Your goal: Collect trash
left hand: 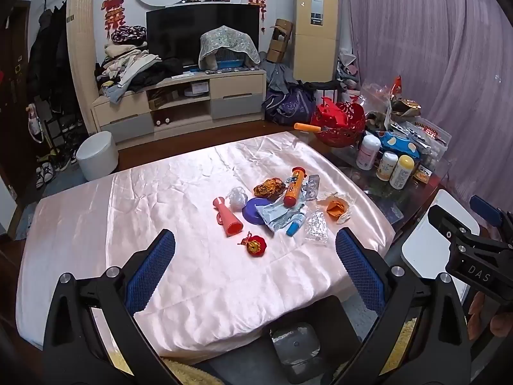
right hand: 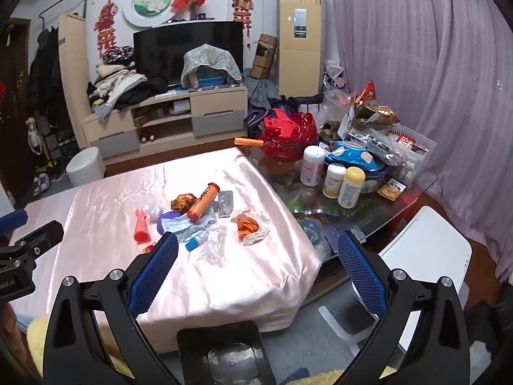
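A heap of trash lies on the pink satin cloth [left hand: 160,224]: an orange tube with a red cap [left hand: 293,186], a brown crumpled wrapper [left hand: 269,188], a pink ribbed cone [left hand: 228,218], a purple lid [left hand: 251,213], a silver pouch [left hand: 278,216], a small blue bottle [left hand: 295,226], an orange wrapper on tissue [left hand: 336,208], clear plastic [left hand: 316,226] and a red-gold trinket [left hand: 253,244]. My left gripper [left hand: 255,258] hangs open over the near cloth, short of the heap. My right gripper [right hand: 258,264] is open over the cloth's right corner; the orange tube [right hand: 203,202] lies beyond it.
A black bin with a clear liner [left hand: 296,343] stands below the table's near edge. Bottles [right hand: 351,187], a red basket [right hand: 287,136] and snack packs crowd the glass table on the right. A white stool [right hand: 426,253] stands at the right, a white bucket [left hand: 96,155] on the floor.
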`<state>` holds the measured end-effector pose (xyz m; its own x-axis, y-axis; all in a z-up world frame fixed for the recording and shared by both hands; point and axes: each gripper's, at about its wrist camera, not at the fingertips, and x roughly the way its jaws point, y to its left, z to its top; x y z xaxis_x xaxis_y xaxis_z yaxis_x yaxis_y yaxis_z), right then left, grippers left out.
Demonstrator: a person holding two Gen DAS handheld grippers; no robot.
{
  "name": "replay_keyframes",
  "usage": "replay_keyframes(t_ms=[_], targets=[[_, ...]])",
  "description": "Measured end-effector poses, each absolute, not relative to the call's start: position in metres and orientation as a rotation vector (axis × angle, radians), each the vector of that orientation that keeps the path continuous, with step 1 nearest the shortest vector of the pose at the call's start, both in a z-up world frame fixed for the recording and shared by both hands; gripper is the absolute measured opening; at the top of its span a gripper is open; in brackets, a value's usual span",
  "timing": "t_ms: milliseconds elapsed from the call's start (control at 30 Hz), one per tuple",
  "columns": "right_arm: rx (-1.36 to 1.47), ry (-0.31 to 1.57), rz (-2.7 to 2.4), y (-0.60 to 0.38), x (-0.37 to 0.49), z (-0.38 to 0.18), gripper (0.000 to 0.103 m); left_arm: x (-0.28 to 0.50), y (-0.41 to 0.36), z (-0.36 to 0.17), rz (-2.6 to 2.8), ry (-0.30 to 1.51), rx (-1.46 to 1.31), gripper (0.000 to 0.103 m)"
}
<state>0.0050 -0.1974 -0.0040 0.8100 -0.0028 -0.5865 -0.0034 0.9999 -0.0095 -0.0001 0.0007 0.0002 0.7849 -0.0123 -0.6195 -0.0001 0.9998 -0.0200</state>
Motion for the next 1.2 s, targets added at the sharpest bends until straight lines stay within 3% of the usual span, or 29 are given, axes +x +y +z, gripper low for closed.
replay_keyframes(t_ms=[1200], targets=[[-0.027,0.618,0.008,-0.1907,0.0068,-0.0018,0.1,-0.0011,0.0005,0.0,-0.004,0.668,-0.009,0.095]])
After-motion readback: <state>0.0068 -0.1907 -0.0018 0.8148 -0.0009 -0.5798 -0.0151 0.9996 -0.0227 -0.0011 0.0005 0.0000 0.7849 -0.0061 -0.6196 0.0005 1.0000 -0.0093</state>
